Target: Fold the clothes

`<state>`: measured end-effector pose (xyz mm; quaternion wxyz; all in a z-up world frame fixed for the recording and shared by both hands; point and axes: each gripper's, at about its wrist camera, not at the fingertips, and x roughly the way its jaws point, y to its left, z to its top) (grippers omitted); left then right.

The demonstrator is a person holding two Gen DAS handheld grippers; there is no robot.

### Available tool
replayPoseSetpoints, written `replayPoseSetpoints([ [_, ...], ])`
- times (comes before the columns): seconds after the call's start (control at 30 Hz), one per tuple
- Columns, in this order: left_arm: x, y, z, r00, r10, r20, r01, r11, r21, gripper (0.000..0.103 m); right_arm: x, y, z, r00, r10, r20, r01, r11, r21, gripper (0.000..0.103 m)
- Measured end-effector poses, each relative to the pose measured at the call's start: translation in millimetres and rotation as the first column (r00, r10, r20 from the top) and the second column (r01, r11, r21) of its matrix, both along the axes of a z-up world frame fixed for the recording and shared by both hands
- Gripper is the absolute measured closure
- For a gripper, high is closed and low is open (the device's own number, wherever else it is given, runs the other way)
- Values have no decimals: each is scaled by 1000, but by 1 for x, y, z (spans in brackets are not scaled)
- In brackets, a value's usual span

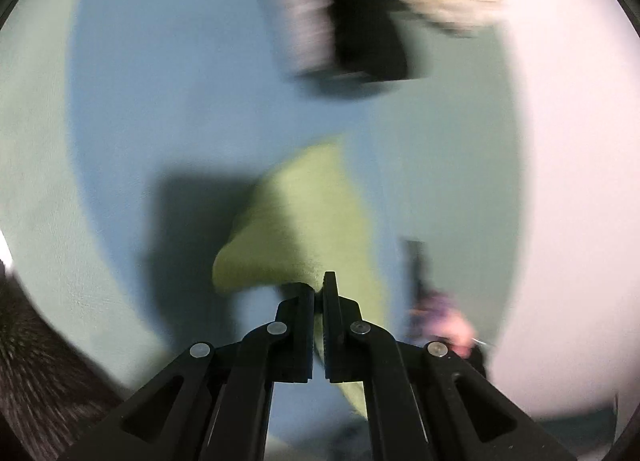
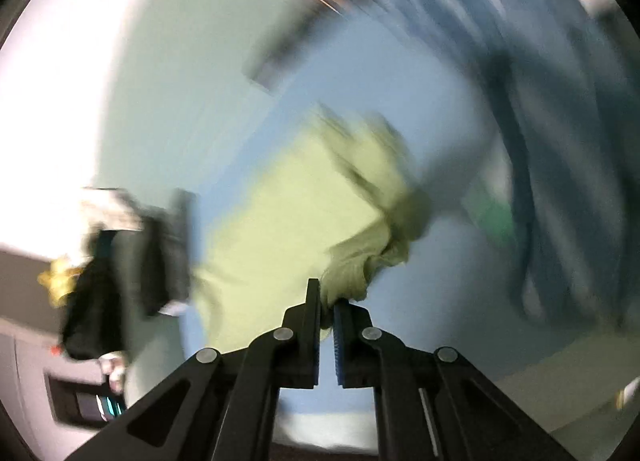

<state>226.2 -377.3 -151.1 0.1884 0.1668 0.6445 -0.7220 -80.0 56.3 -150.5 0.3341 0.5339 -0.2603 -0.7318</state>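
Both views are blurred by motion. A light green garment [image 1: 304, 221] hangs above a pale blue surface [image 1: 160, 101]. My left gripper [image 1: 319, 289] is shut on one edge of it. In the right wrist view the same green garment [image 2: 296, 213] spreads out ahead, with a bunched, wrinkled part near the fingertips. My right gripper [image 2: 327, 295] is shut on that bunched part. The cloth is lifted between the two grippers.
A stack of dark and striped folded clothes [image 1: 344, 33] lies at the far side in the left wrist view, and the stack [image 2: 132, 257] also shows at the left in the right wrist view. A blue denim-like heap [image 2: 560, 121] fills the right.
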Motion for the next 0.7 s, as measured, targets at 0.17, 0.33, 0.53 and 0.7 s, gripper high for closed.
replayPoseSetpoints([
  [0.17,10,23,133,986,-104,-134,63,957,-284,100,20,26,115,953,6,-301,-60,984,-169,98],
  [0.33,46,19,171,980,-115,-164,64,954,-292,100,36,16,178,876,7,-483,-127,968,-216,98],
  [0.53,-2,-25,152,993,-43,-108,17,973,-231,100,3,-31,149,905,57,-421,-126,982,-137,98],
  [0.7,-22,-35,182,983,-44,-176,-29,920,-392,100,-24,-50,156,902,28,-431,-118,976,-183,98],
])
